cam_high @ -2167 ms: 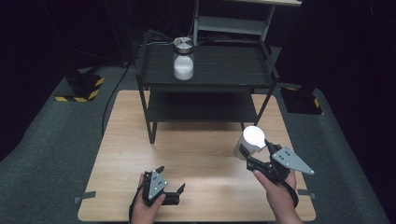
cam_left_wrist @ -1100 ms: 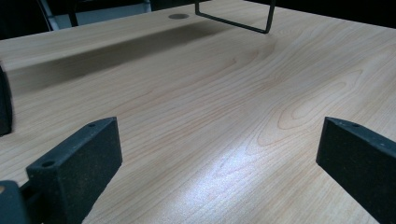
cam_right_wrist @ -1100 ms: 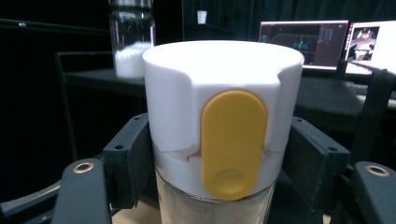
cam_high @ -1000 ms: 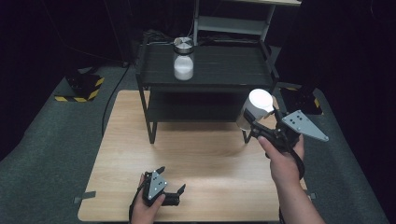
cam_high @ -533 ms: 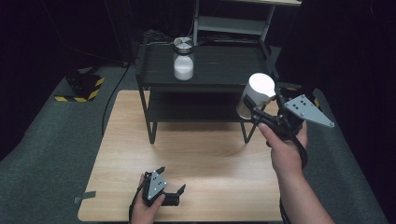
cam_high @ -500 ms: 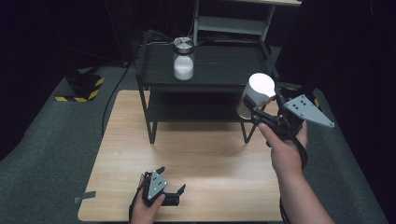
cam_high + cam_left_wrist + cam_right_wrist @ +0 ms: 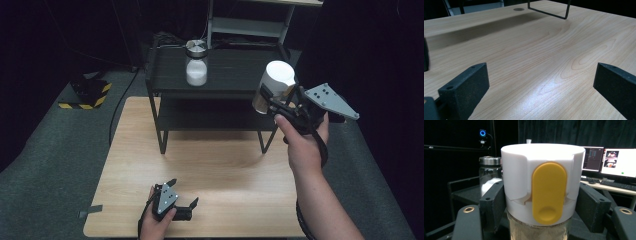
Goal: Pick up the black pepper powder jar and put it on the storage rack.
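My right gripper (image 7: 272, 99) is shut on a jar with a white lid (image 7: 278, 79) and holds it in the air at the right end of the black shelf's top (image 7: 235, 65). In the right gripper view the jar's white lid (image 7: 519, 182) carries a yellow tab (image 7: 549, 192), and both jaws press on its sides. A glass jar with a metal lid (image 7: 196, 62), partly full of white powder, stands on the shelf top, and again as the glass jar (image 7: 489, 176) behind the held one. My left gripper (image 7: 184, 196) rests open on the wooden table (image 7: 225, 170) near its front edge, nothing between its jaws.
The black two-level shelf stands across the far half of the table; its leg frame (image 7: 549, 12) rises ahead of the left gripper. A yellow-black striped block (image 7: 82, 97) lies on the floor at left. Monitors (image 7: 610, 162) glow behind at the right.
My right gripper has lifted the white-lidded jar from the table's right side up and away, to the level of the shelf top. The left gripper has stayed still.
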A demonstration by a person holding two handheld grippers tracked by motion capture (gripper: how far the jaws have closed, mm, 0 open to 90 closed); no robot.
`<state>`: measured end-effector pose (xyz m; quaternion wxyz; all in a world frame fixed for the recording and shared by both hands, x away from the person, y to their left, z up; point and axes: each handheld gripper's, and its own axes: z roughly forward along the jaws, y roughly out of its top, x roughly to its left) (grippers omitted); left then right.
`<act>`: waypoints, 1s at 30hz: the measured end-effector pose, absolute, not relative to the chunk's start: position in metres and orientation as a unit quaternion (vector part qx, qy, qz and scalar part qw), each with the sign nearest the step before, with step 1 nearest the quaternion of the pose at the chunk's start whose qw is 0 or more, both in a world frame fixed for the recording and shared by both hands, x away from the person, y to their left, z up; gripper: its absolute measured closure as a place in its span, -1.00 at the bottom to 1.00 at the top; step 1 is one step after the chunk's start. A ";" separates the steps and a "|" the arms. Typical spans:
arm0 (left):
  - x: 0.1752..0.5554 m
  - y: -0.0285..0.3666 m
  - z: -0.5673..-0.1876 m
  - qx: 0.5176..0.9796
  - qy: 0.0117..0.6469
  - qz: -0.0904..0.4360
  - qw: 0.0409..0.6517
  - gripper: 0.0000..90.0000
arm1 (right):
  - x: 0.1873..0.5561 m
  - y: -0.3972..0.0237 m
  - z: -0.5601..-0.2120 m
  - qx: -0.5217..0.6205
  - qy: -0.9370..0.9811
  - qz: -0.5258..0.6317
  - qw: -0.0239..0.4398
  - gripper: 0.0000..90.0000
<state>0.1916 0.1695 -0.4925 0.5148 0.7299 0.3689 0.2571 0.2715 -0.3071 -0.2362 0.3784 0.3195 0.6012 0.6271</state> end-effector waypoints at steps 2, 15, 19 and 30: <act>0.192 0.170 -0.493 0.730 0.369 0.257 0.515 -0.99 | 0.274 -0.305 -0.234 0.323 0.598 0.627 0.380 -0.32; 0.191 0.171 -0.493 0.727 0.371 0.254 0.519 -0.99 | 0.299 -0.295 -0.227 0.341 0.589 0.621 0.389 -0.32; 0.191 0.172 -0.493 0.726 0.372 0.253 0.520 -0.99 | 0.312 -0.290 -0.222 0.350 0.590 0.611 0.395 -0.32; 0.192 0.173 -0.493 0.726 0.373 0.251 0.521 -0.99 | 0.335 -0.276 -0.214 0.362 0.596 0.592 0.403 -0.32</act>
